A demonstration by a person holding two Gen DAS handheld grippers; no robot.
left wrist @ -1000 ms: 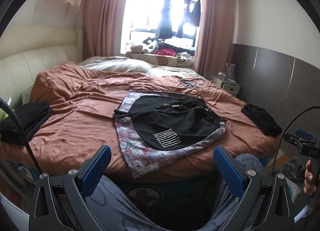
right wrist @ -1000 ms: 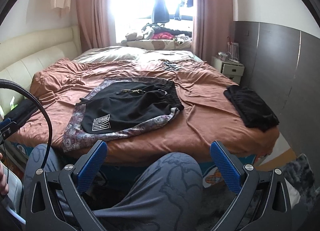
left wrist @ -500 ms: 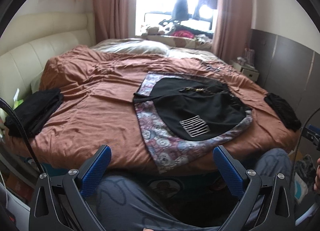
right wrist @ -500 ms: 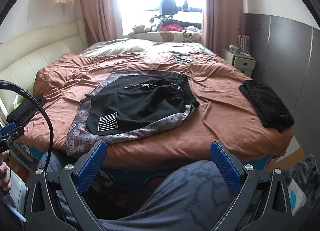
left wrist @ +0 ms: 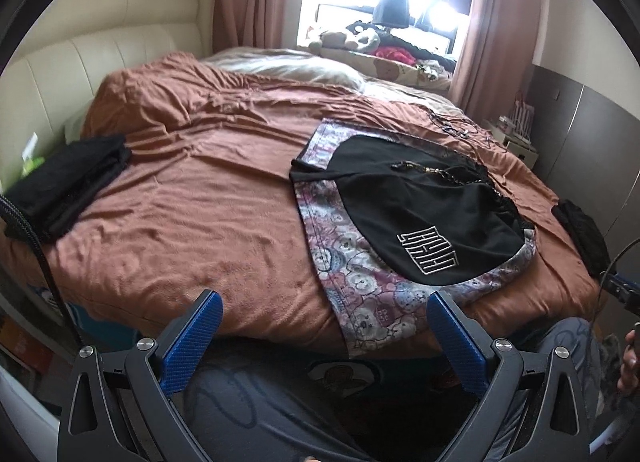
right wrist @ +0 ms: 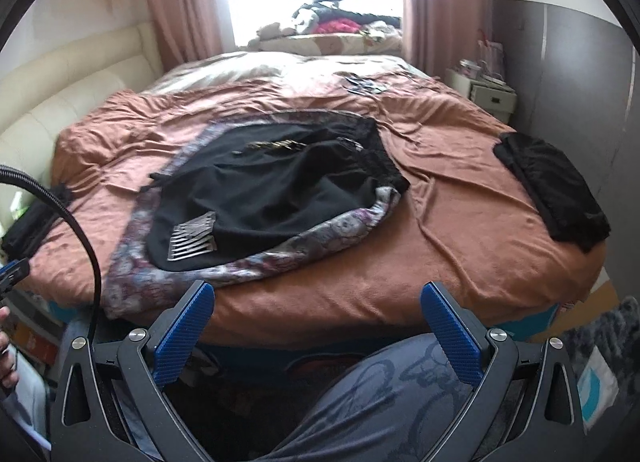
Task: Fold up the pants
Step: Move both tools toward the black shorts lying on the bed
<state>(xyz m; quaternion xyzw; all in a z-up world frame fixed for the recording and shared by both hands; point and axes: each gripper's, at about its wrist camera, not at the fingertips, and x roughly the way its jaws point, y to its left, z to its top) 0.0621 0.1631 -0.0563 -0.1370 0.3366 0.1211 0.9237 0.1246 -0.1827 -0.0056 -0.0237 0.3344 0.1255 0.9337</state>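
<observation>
Black pants flat on bed, logo end nearest.

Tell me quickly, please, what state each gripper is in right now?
Left gripper: open, holding nothing, short of the bed.
Right gripper: open, holding nothing, short of the black pants.

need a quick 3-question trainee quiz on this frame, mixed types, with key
1. True or false: the left gripper holds the black pants.
2. What lies directly under the pants? A) patterned cloth B) pillow C) towel
3. Fill in: both grippers' fingers are ___.

Key: 1 false, it is open and short of the bed. 2 A. 3 open; the right gripper is empty too.
</observation>
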